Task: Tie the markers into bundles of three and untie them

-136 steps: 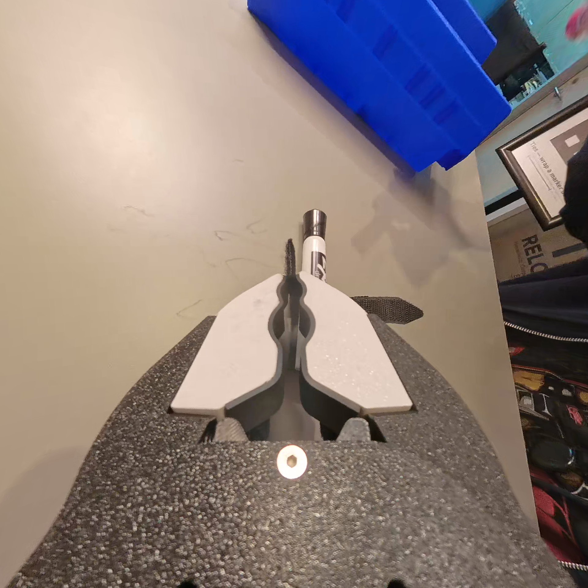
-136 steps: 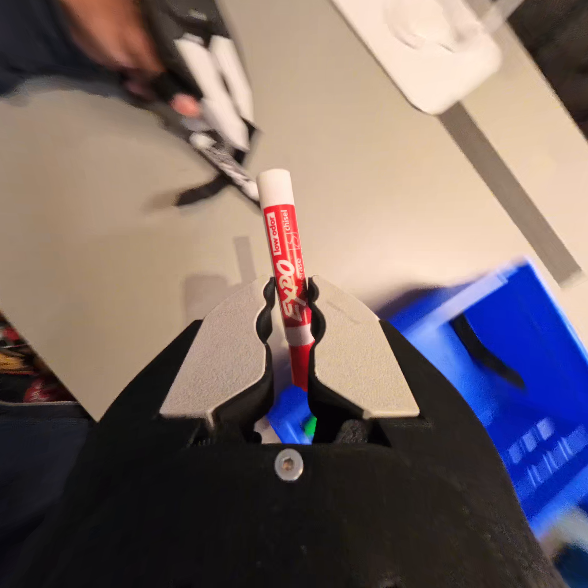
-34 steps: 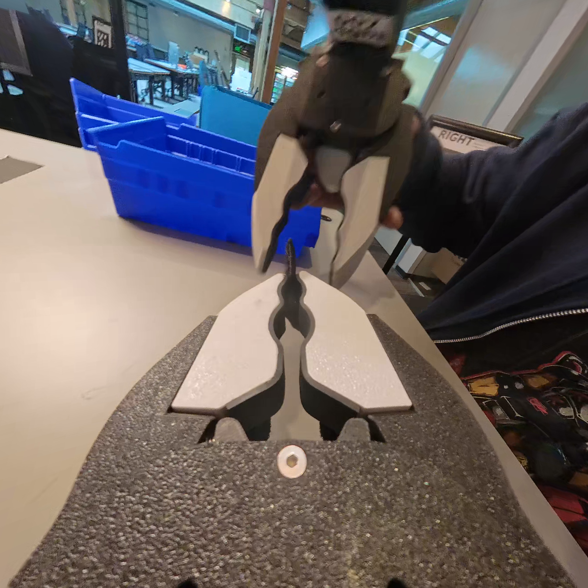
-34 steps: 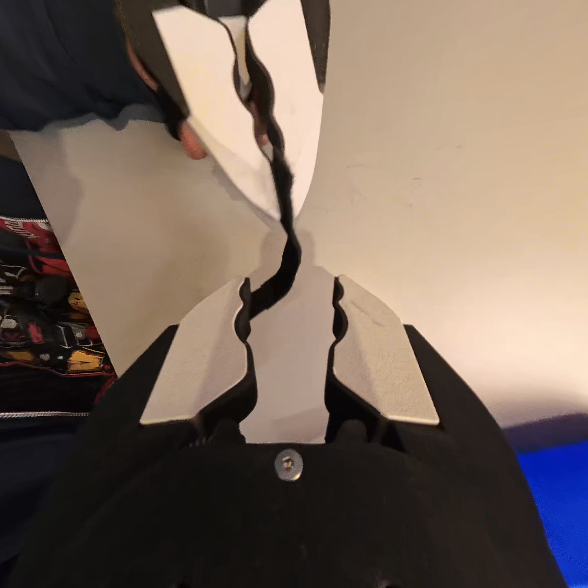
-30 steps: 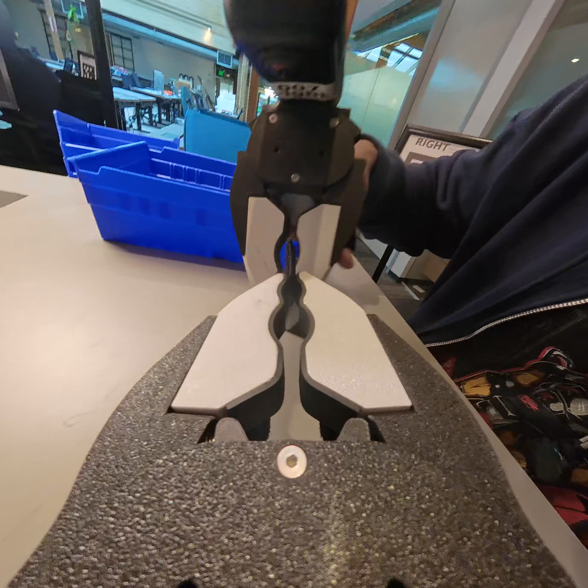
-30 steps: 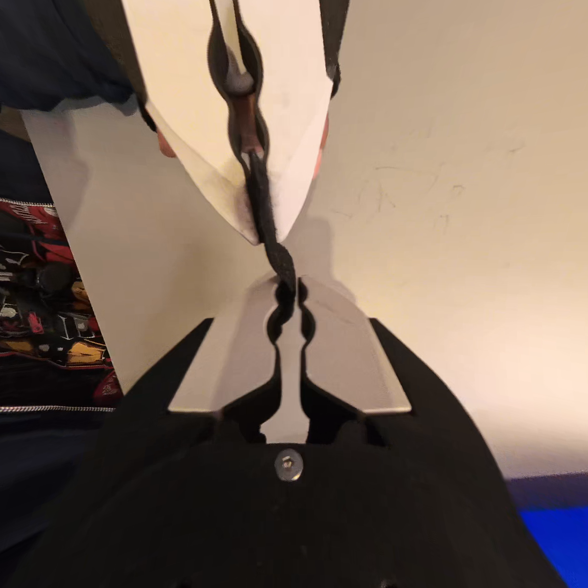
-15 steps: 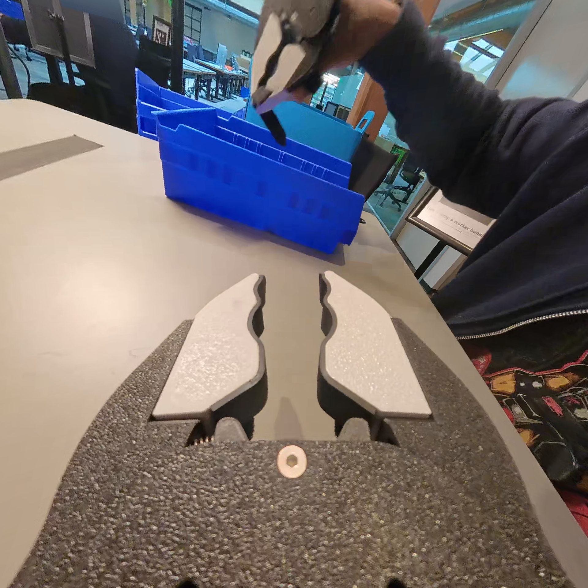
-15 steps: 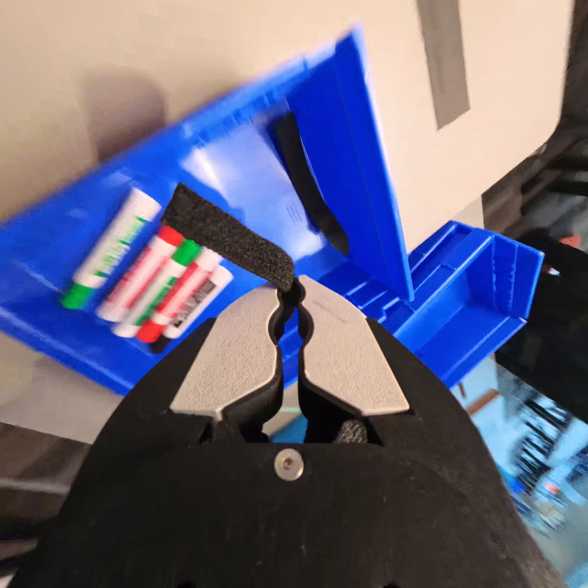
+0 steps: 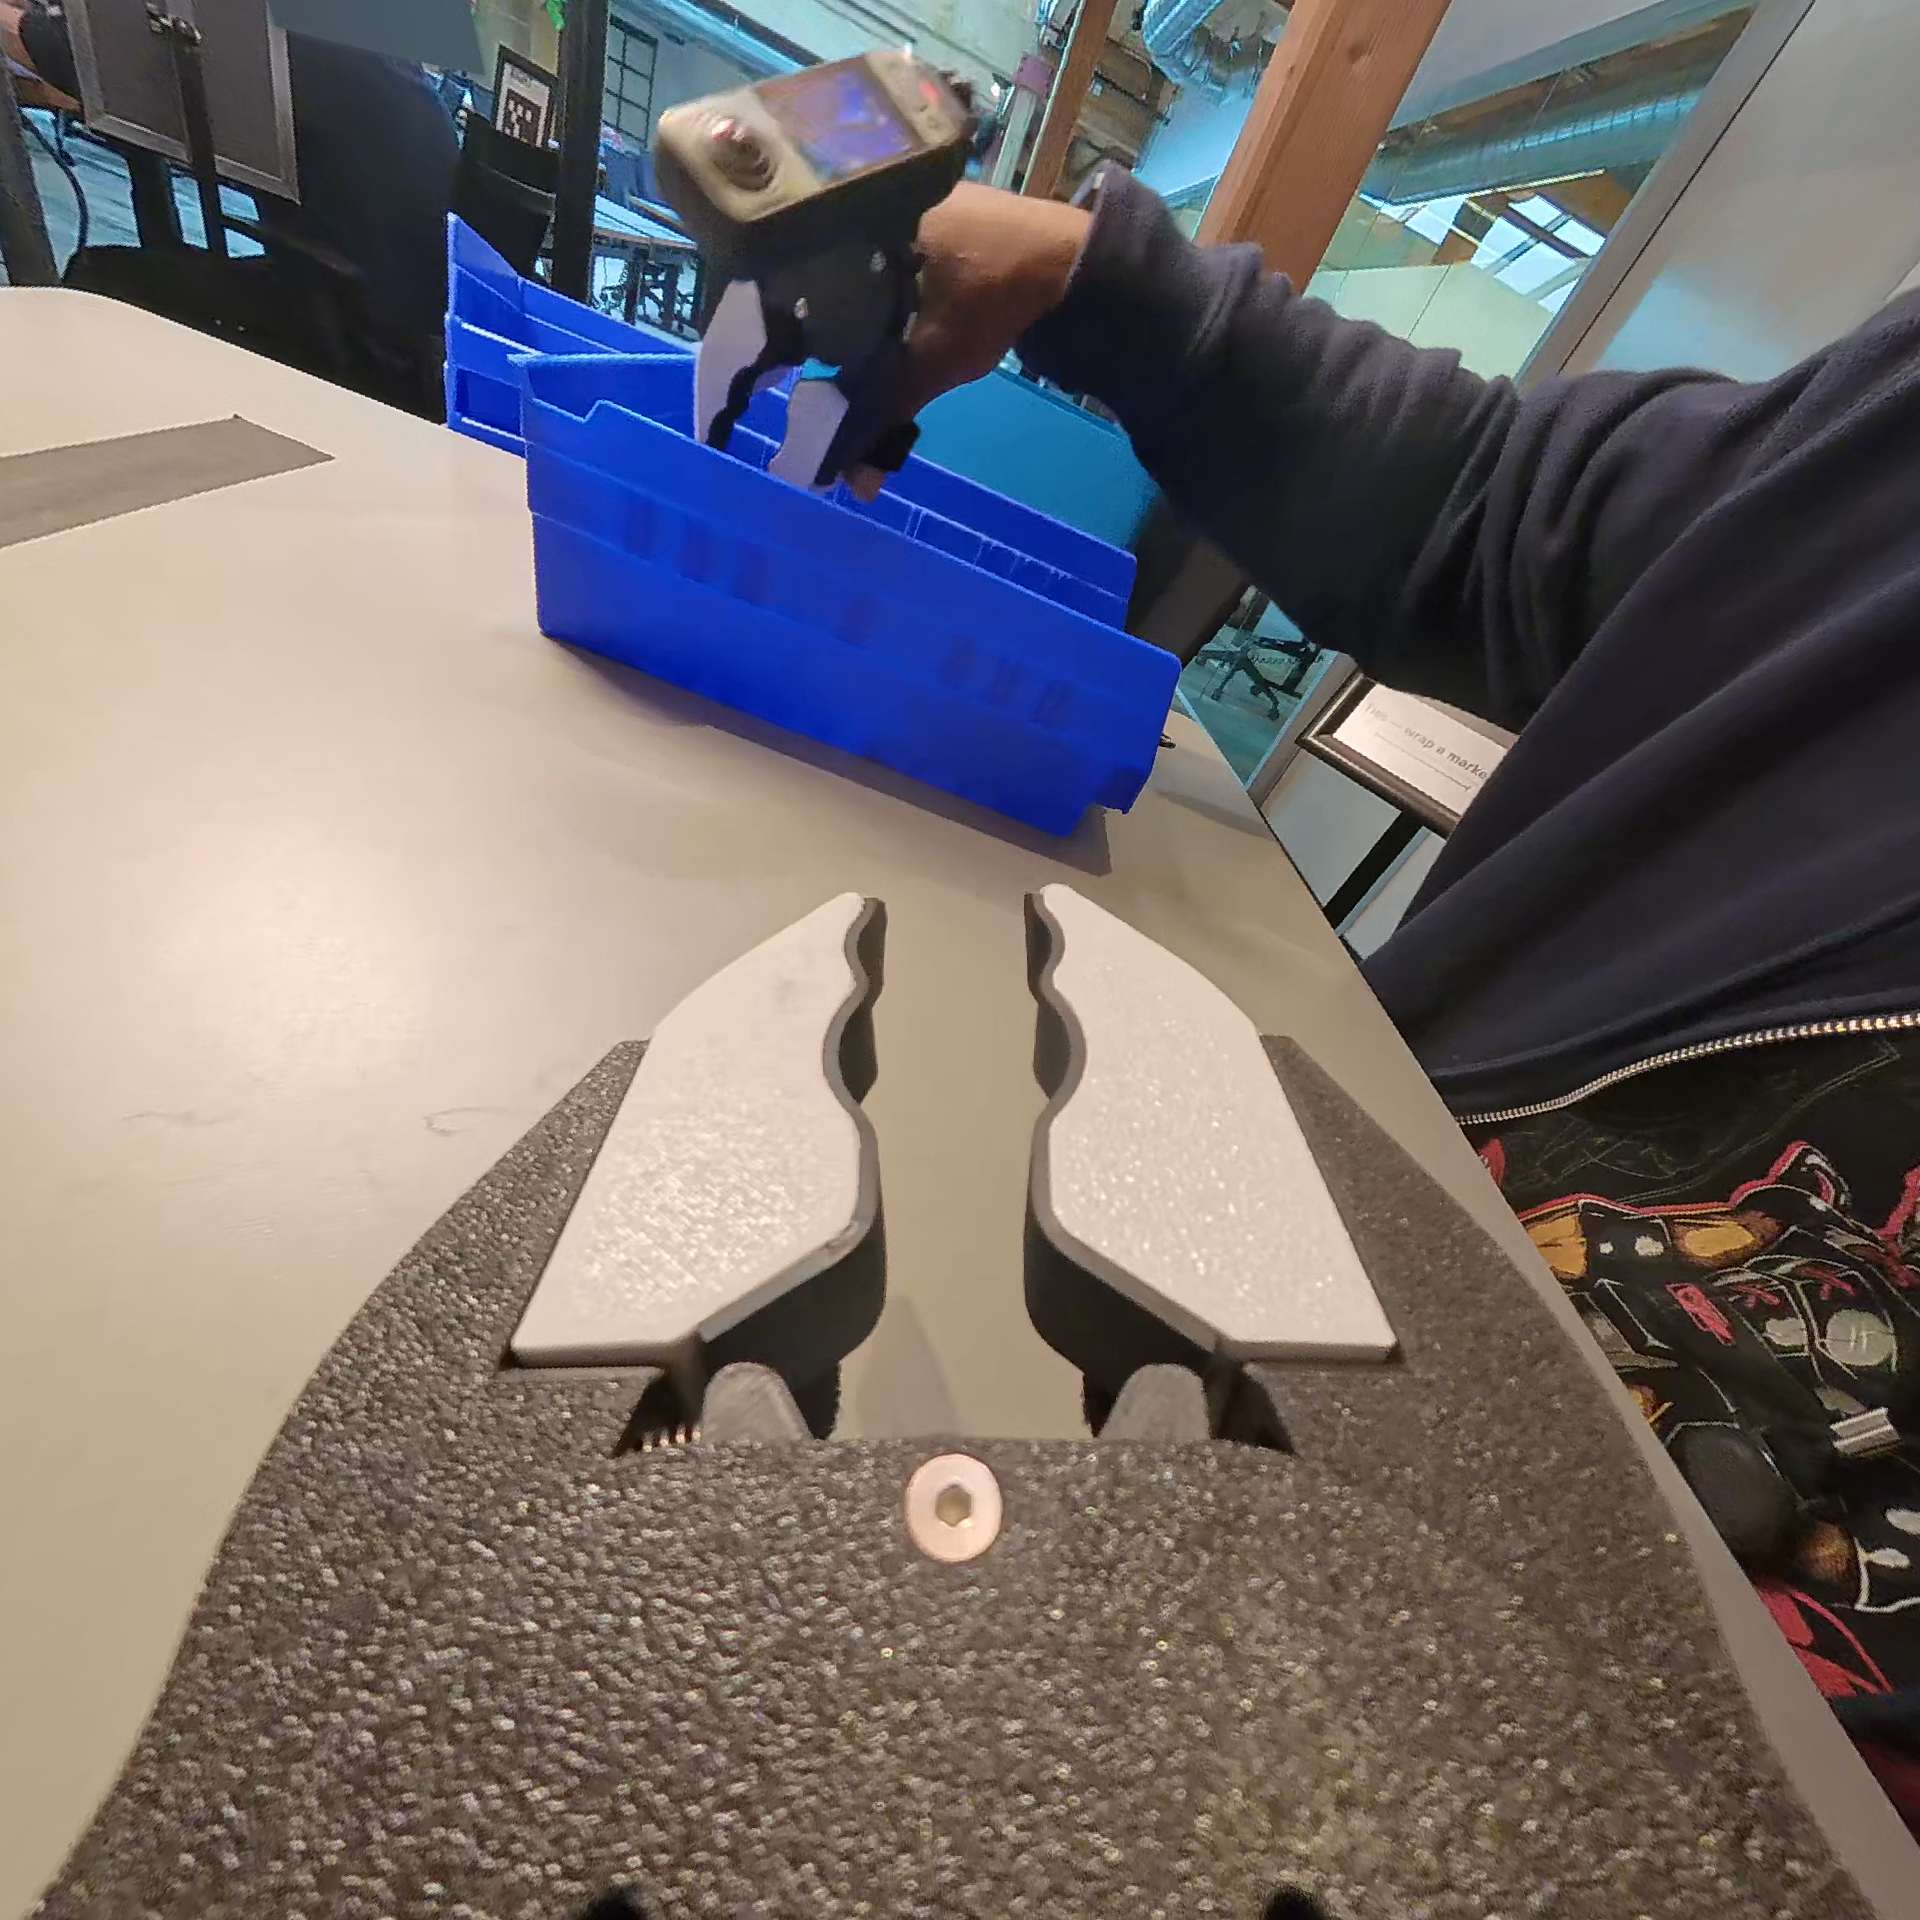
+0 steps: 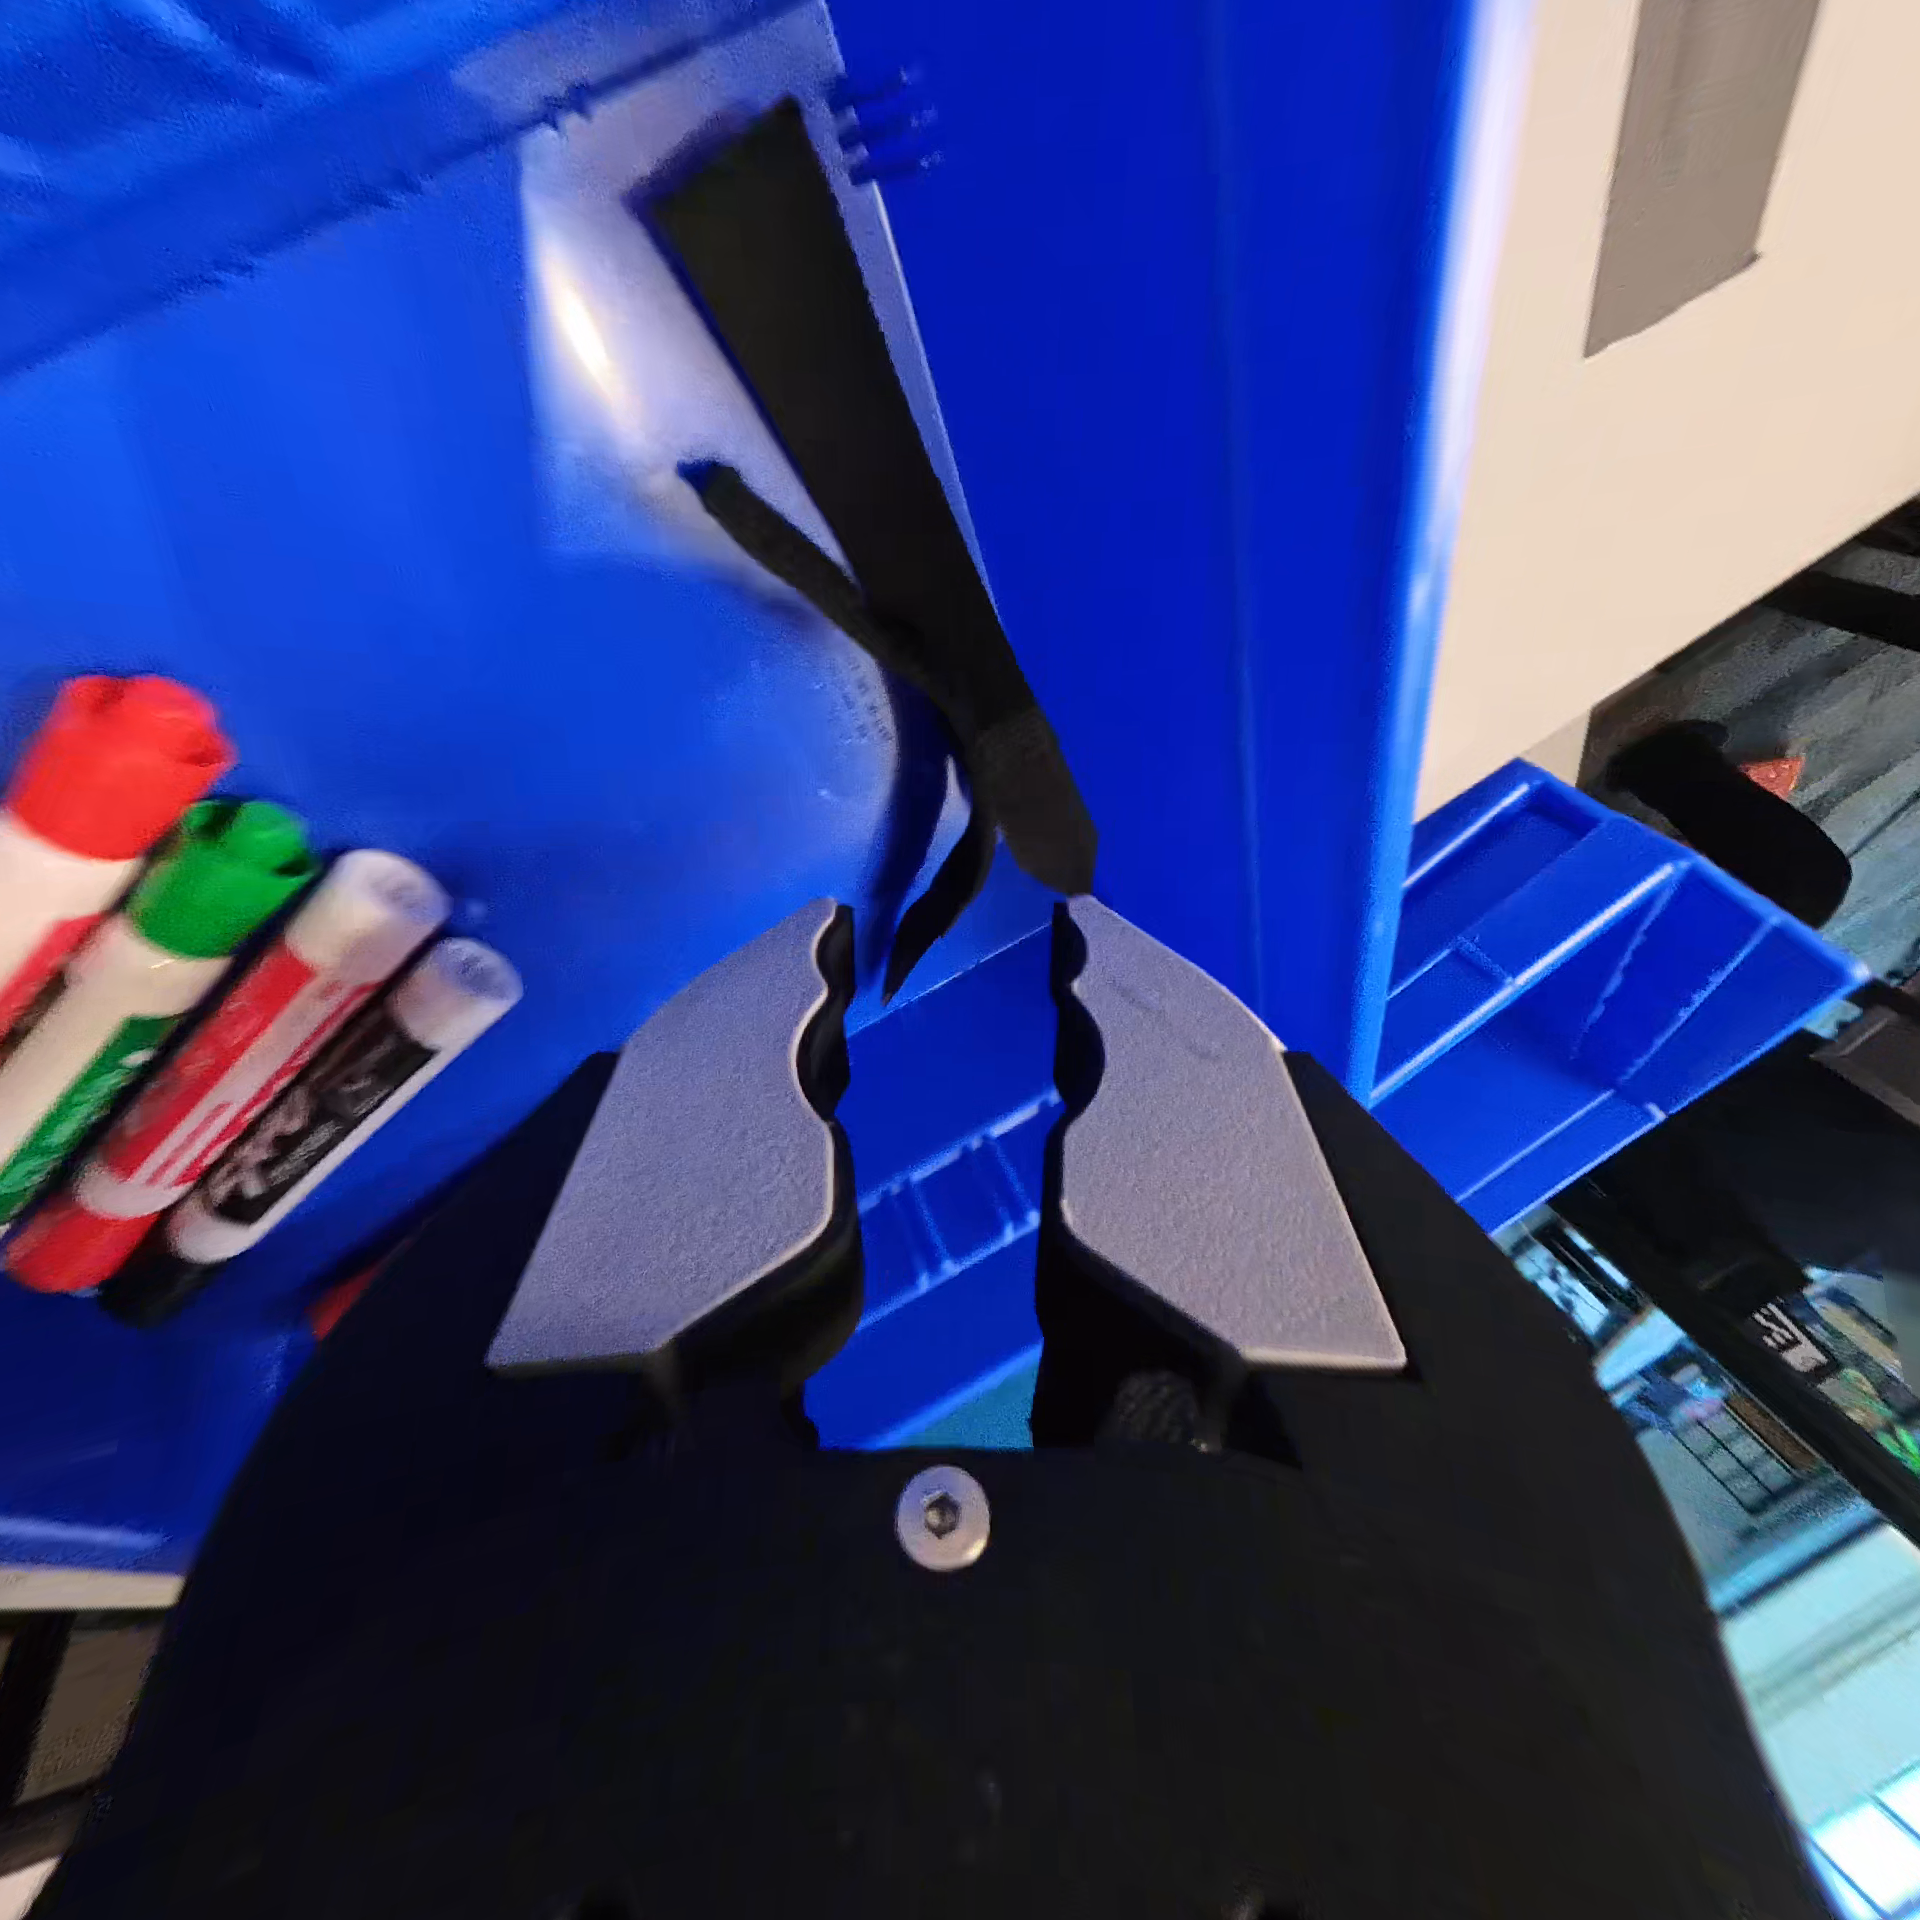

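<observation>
My right gripper (image 10: 951,909) is open over the blue bin (image 10: 1143,520). A thin black strap (image 10: 800,571) hangs loose just ahead of it, its lower end between the fingertips, not gripped. A wider black strap (image 10: 831,395) lies on the bin floor beside it. Several markers (image 10: 239,1039) with red, green and white ends lie side by side at the bin's left. My left gripper (image 9: 954,902) is open and empty, low over the grey table (image 9: 312,831). In the left wrist view the right gripper (image 9: 758,447) dips into the blue bin (image 9: 831,644).
A second blue bin (image 10: 1610,935) stands behind the first. A person's dark sleeve (image 9: 1455,540) reaches across from the right. The table edge (image 9: 1382,1018) runs close on the right. A grey tape strip (image 9: 135,478) lies at the far left. The tips of one gripper are about 40 centimeters away from the tips of the other.
My right gripper took the strap from the left gripper, carried it over the bin, lowered and opened, letting it go. My left gripper opened and has stayed open and empty.
</observation>
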Demonstrator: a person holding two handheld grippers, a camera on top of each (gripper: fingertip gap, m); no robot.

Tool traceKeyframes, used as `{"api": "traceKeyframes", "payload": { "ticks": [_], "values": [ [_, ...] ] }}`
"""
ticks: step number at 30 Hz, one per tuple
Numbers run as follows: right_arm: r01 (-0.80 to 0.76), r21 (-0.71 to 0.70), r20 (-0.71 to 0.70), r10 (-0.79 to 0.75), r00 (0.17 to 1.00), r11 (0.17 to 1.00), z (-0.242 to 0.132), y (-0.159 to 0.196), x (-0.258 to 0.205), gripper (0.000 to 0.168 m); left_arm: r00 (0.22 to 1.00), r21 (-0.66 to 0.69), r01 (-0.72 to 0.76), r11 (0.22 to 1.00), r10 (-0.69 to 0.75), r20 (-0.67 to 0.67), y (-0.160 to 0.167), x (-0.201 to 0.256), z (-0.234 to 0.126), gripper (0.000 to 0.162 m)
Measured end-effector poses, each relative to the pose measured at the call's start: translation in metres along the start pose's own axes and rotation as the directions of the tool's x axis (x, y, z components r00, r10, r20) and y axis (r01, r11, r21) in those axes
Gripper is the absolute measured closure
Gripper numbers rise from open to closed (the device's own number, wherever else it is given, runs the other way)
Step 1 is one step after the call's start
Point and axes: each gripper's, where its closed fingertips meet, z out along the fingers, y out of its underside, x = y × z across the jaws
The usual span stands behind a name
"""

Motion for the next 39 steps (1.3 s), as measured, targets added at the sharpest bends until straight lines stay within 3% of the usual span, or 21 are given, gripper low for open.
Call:
{"api": "traceKeyframes", "payload": {
  "ticks": [6,12,18,21,24,25,28,34,37,39],
  "values": [
    [-0.058,0.244,0.046,0.049,0.998,0.968,-0.09,-0.028,-0.055,0.127,1.0,-0.012,-0.01,1.0,0.01,0.015,0.001,-0.001,0.001,0.136],
    [-0.036,0.525,0.158,-0.056,0.986,0.85,-0.167,-0.106,-0.173,0.126,0.985,-0.059,-0.097,0.994,0.105,0.138,-0.007,-0.006,-0.002,0.132],
    [-0.091,0.713,0.328,-0.217,0.919,0.695,-0.162,-0.188,-0.307,0.126,0.903,-0.111,-0.159,0.981,0.19,0.386,-0.056,-0.002,-0.043,0.124],
    [-0.116,0.719,0.373,-0.239,0.897,0.685,-0.138,-0.214,-0.339,0.125,0.85,-0.159,-0.129,0.979,0.192,0.49,-0.078,0.012,-0.073,0.121],
    [-0.124,0.732,0.384,-0.256,0.887,0.67,-0.118,-0.23,-0.353,0.123,0.796,-0.166,-0.06,0.984,0.148,0.588,-0.096,0.035,-0.109,0.121],
    [-0.167,0.764,0.397,-0.251,0.883,0.623,-0.121,-0.236,-0.352,0.128,0.786,-0.159,-0.037,0.987,0.127,0.605,-0.1,0.046,-0.121,0.121],
    [-0.252,0.745,0.477,-0.23,0.848,0.618,-0.122,-0.236,-0.348,0.132,0.728,-0.199,0.009,0.98,0.13,0.673,-0.098,0.07,-0.166,0.12],
    [-0.271,0.74,0.497,-0.229,0.837,0.616,-0.122,-0.233,-0.346,0.13,0.471,-0.361,0.223,0.906,0.224,0.853,-0.05,0.069,-0.315,0.12],
    [-0.246,0.748,0.475,-0.238,0.847,0.617,-0.121,-0.233,-0.348,0.13,0.33,-0.401,0.386,0.831,0.281,0.901,-0.016,0.06,-0.403,0.12],
    [-0.246,0.748,0.478,-0.243,0.844,0.617,-0.122,-0.234,-0.348,0.131,0.288,-0.428,0.479,0.767,0.324,0.901,0.005,0.056,-0.452,0.12]
  ]
}}
